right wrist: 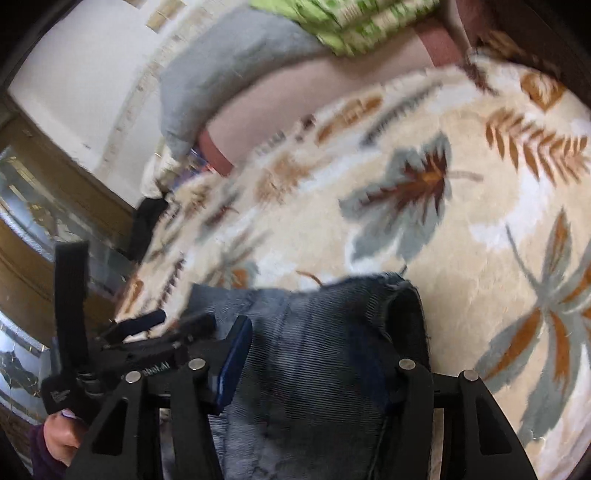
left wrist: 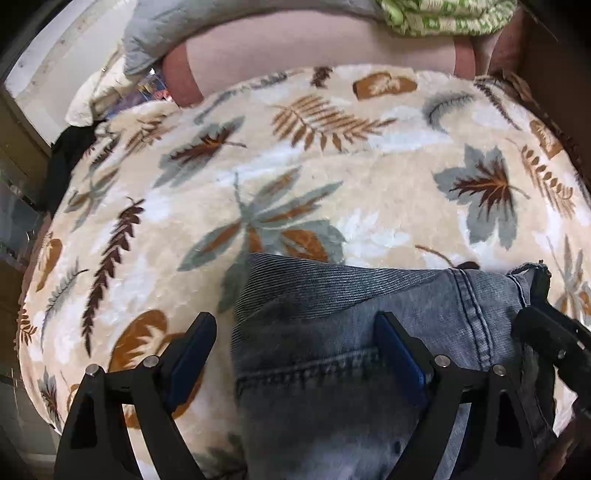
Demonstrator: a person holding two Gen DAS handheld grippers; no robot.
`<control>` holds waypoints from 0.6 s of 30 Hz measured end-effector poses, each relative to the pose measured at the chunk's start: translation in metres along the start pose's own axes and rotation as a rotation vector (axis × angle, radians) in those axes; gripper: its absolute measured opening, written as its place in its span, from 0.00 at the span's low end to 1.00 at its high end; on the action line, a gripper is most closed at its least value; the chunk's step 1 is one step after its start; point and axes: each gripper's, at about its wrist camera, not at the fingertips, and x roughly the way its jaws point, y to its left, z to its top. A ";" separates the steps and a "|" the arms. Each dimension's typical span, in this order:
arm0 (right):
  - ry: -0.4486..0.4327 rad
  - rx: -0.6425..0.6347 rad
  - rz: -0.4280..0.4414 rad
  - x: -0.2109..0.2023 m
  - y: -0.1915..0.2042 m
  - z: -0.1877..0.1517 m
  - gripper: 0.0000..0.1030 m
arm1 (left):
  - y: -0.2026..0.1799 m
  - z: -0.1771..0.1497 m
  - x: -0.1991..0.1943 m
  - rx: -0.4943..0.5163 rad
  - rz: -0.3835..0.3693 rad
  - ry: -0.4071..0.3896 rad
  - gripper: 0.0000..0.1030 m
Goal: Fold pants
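Two hand-held grippers work over the pants (left wrist: 332, 350), a pair of grey-blue jeans lying on a leaf-patterned blanket (left wrist: 332, 166) spread over a bed. The denim sits at the near edge of both views, directly under and ahead of my tools, with bare blanket stretching beyond it toward a grey pillow (left wrist: 166, 33) and a green knitted throw (left wrist: 443, 14) at the far end.

My left hand-held gripper (left wrist: 295, 332) stands wide open, pitched steeply down; its left finger hangs over the blanket, its right over the denim, so the jeans' left edge runs between them with nothing clamped. My right hand-held gripper (right wrist: 325, 332) is about half open and straddles a raised bunch of denim; the far finger is buried in the cloth, and through the blur I cannot tell whether the pads truly press on it.

In the left view a seam and a frayed edge (left wrist: 528, 269) lie to the right, just beside the other tool (left wrist: 546, 332). I judge the right hand nearer a usable hold, and the fold should carry the cloth forward over open blanket.
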 end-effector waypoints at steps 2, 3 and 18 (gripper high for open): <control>0.019 0.025 0.009 0.006 -0.007 0.003 0.57 | -0.001 0.005 0.017 -0.008 -0.010 0.045 0.86; 0.021 0.033 0.014 0.008 -0.009 0.004 0.57 | 0.000 0.007 0.023 -0.011 -0.015 0.056 0.86; -0.172 -0.110 -0.001 -0.077 0.016 -0.046 0.58 | 0.021 -0.059 -0.056 0.035 -0.056 -0.069 0.87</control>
